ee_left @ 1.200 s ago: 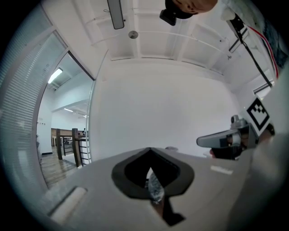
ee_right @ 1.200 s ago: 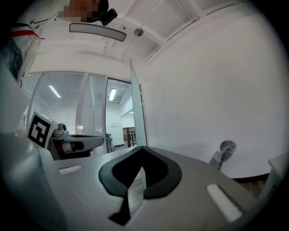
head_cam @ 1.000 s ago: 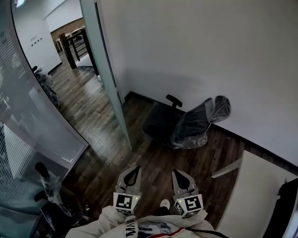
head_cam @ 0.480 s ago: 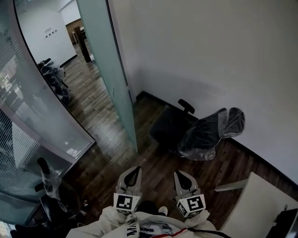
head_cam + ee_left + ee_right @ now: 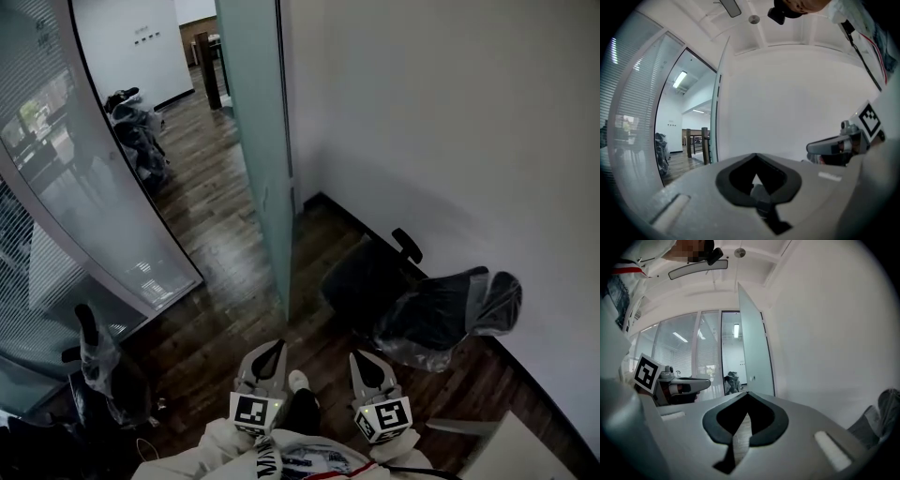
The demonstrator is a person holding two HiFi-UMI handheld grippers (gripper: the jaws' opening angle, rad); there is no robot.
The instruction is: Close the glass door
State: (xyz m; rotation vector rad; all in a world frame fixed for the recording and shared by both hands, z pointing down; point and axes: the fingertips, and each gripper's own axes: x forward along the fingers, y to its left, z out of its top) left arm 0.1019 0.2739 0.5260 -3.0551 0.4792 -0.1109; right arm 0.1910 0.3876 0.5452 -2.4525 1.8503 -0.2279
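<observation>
The frosted glass door point(image 5: 262, 141) stands open ahead, swung back close to the white wall point(image 5: 450, 141), its near edge towards me. My left gripper point(image 5: 274, 344) and right gripper point(image 5: 360, 356) are held side by side low in the head view, pointing level at the door and well short of it. Both are shut with nothing between the jaws. In the left gripper view the door point(image 5: 716, 117) shows edge-on beyond the left gripper point(image 5: 754, 155). In the right gripper view the door point(image 5: 753, 357) rises past the right gripper point(image 5: 747, 393).
An office chair wrapped in plastic point(image 5: 431, 314) stands against the wall right of the door. A curved glass wall point(image 5: 103, 216) runs along the left, with another wrapped chair point(image 5: 103, 370) at its foot. More wrapped chairs point(image 5: 136, 127) sit beyond the doorway. A table corner point(image 5: 497, 450) is at the lower right.
I have moved forward with both grippers, and my view has turned left. The door now stands nearer and more central; the wrapped chair and the table have slid right and down.
</observation>
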